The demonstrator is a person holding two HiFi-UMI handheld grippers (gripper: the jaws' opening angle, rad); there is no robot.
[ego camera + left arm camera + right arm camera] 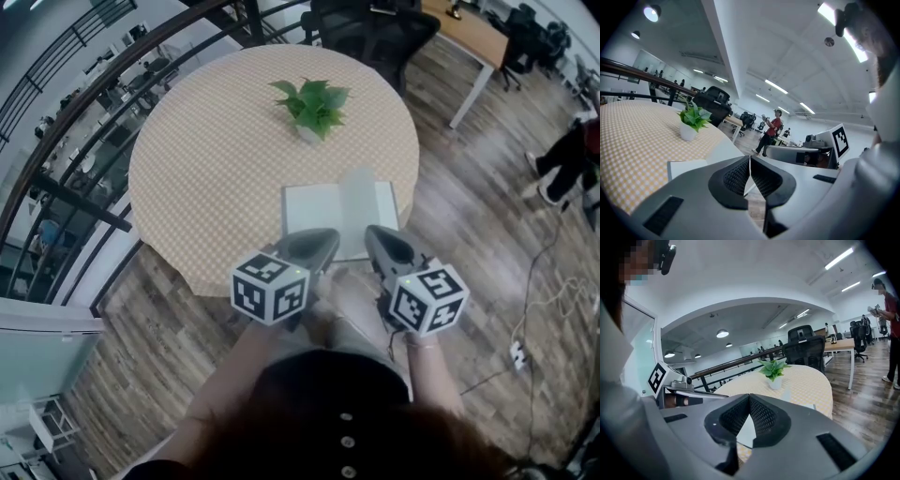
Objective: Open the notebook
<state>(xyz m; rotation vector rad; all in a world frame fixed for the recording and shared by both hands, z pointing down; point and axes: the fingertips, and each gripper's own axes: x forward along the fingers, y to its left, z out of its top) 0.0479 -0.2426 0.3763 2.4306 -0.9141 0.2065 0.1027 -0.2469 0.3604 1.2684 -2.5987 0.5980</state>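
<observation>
A white notebook lies open near the front edge of the round checked table, with one page standing up over its middle. My left gripper hovers over the notebook's near edge, and in the left gripper view its jaws meet with nothing between them. Just right of it, my right gripper is also shut and empty, as the right gripper view shows. Part of the notebook shows left of the left jaws, and part of the notebook shows below the right jaws.
A small potted plant stands at the table's far side. Black office chairs and a wooden desk lie beyond it. A railing runs along the left. A person stands on the wooden floor at the right.
</observation>
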